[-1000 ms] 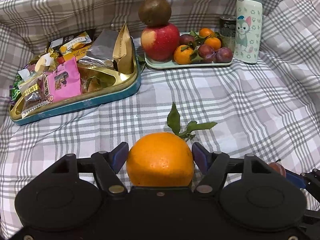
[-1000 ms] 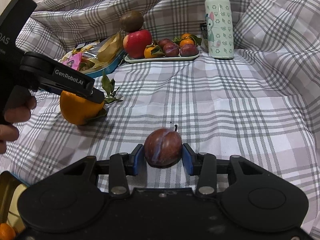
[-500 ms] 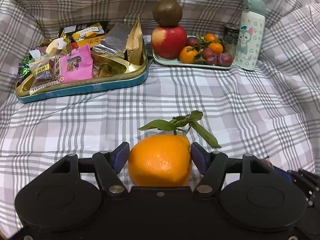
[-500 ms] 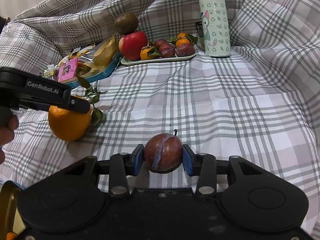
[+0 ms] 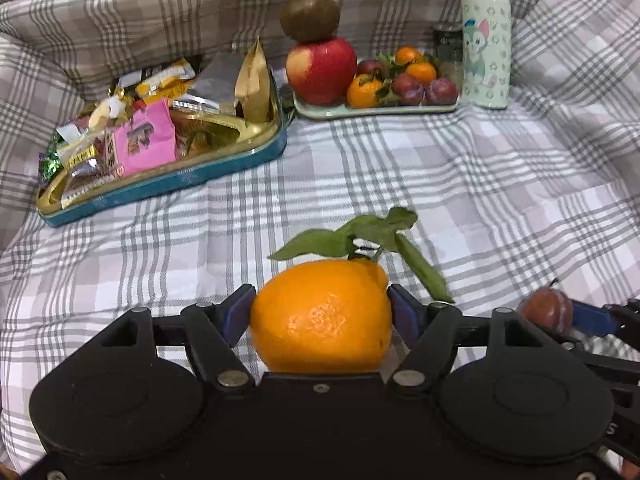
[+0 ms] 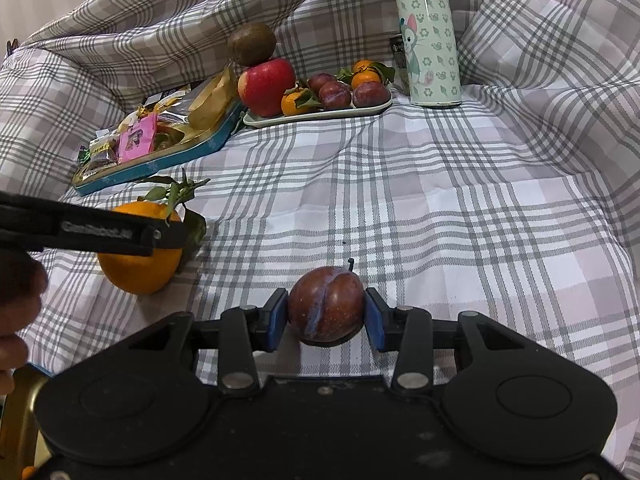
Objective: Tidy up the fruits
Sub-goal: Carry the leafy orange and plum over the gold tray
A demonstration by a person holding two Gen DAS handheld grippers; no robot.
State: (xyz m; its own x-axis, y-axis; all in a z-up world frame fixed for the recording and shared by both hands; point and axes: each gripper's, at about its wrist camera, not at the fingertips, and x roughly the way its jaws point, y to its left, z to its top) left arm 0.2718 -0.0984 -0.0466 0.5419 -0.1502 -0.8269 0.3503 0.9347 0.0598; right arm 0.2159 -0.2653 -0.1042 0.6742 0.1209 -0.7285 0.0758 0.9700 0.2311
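Note:
My left gripper (image 5: 320,312) is shut on a large orange (image 5: 322,318) with green leaves, held above the checked cloth; the orange also shows in the right wrist view (image 6: 140,256). My right gripper (image 6: 326,316) is shut on a dark red plum (image 6: 326,308), seen in the left wrist view at the far right (image 5: 546,314). At the back a pale green fruit tray (image 5: 376,110) (image 6: 320,114) holds a red apple (image 5: 322,68) with a kiwi (image 5: 310,16) on top, small oranges and several plums.
A teal and gold tin of wrapped snacks (image 5: 168,184) (image 6: 160,160) lies at the back left. A cat-print bottle (image 5: 486,36) (image 6: 430,36) and a dark can (image 5: 448,48) stand right of the fruit tray. Folded checked cloth rises behind and at the sides.
Both grippers have lifted with their fruits. The orange has turned so its leaves point up. The fruit tray sits a little nearer in both views.

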